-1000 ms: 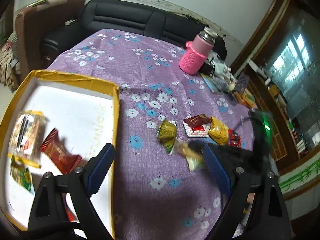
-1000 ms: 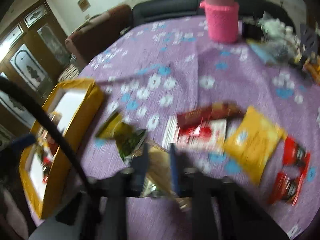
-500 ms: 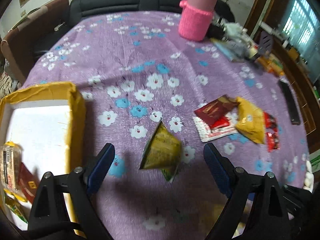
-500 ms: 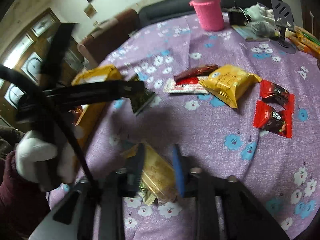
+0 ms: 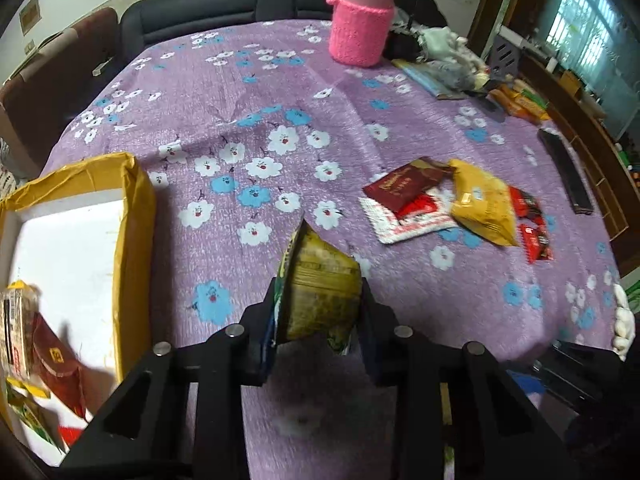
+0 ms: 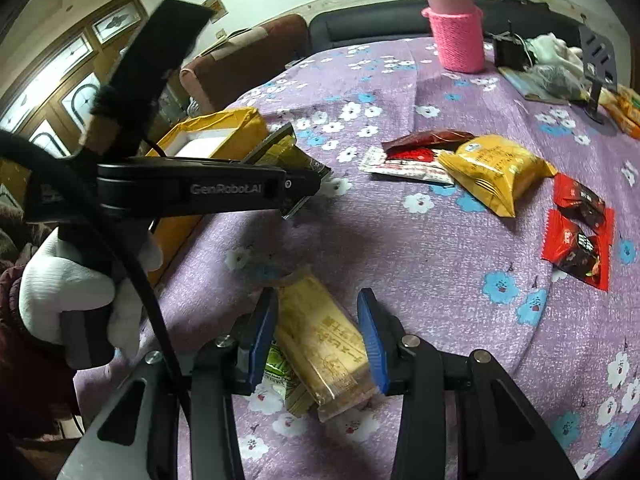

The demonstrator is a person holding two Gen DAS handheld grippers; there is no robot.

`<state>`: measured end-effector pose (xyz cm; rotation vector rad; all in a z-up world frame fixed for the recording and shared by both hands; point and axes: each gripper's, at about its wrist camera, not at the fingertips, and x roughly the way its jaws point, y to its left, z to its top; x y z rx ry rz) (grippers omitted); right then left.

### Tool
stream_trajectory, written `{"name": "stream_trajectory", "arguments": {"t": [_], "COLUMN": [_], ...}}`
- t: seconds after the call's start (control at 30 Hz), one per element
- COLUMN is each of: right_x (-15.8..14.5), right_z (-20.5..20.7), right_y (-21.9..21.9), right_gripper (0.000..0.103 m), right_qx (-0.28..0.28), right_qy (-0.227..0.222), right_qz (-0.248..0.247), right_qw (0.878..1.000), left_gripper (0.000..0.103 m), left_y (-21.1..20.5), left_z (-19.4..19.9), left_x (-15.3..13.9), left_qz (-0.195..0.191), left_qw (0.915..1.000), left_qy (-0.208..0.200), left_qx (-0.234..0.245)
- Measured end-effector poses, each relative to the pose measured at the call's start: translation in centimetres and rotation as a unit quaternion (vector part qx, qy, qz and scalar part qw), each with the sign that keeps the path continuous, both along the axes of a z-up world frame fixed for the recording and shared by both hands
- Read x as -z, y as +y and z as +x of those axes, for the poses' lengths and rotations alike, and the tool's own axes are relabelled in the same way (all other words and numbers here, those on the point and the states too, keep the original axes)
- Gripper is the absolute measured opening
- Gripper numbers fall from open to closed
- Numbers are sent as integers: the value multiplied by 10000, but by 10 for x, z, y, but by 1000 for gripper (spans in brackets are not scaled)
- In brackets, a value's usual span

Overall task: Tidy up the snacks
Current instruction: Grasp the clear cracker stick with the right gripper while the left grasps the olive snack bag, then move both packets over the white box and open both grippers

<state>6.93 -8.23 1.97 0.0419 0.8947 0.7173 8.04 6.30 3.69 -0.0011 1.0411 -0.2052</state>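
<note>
My left gripper (image 5: 318, 300) is shut on a green-and-yellow snack packet (image 5: 320, 280) just above the purple flowered tablecloth; the packet also shows in the right wrist view (image 6: 296, 160). The yellow box (image 5: 132, 216) with a white inside stands to its left and holds several snacks (image 5: 48, 352). My right gripper (image 6: 318, 322) is shut on a tan wrapped snack bar (image 6: 324, 340), with a green packet (image 6: 280, 368) beside it. More snacks lie to the right: a dark red packet (image 5: 404, 188), a yellow bag (image 5: 480, 208) and red packets (image 5: 532, 228).
A pink knit-covered flask (image 5: 362, 20) stands at the far side. Papers, a phone stand and small clutter (image 5: 448, 64) lie at the far right, with a dark remote (image 5: 564, 168) near the right edge. A black sofa (image 5: 224, 12) lies beyond the table.
My left gripper has closed on the green-and-yellow packet. My right gripper has pulled back toward the near edge with the tan bar held in it.
</note>
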Motion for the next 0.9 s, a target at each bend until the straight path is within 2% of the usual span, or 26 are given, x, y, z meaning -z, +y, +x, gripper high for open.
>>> {"name": "stream_trajectory", "arguments": {"t": [0.07, 0.2, 0.3, 0.43, 0.57, 0.67, 0.77, 0.9], "right_x": [1, 3, 3, 3, 0, -13, -34, -60], "right_z": [-2, -11, -13, -16, -21, -29, -36, -50], "right_y": [6, 16, 17, 19, 15, 6, 4, 23], "right_gripper": [53, 54, 33, 32, 32, 32, 32, 32], "right_qx": [-37, -95, -114, -22, 177, 422, 562, 363], "right_qy": [-79, -338, -296, -325, -308, -401, -541, -677], "right_qz": [-158, -540, -594, -753, -660, -445, -271, -46], "right_qw": [9998, 9979, 9977, 9966, 9972, 9973, 9966, 9970], "left_gripper": [36, 36, 36, 36, 36, 36, 36, 36], "left_y": [1, 7, 11, 22, 41, 64, 95, 140], "left_z": [-7, -27, -43, -66, -92, -111, -130, -149], "left_x": [-7, -26, -39, -55, -69, -76, -79, -73], "left_qz": [-130, -384, -534, -622, -730, -844, -805, -753], "left_qw": [9999, 9989, 9977, 9960, 9931, 9903, 9870, 9810], "left_qy": [-74, -261, -406, -648, -904, -1045, -1193, -1251], "left_qx": [12, 51, 62, -5, -143, -356, -717, -1274]}}
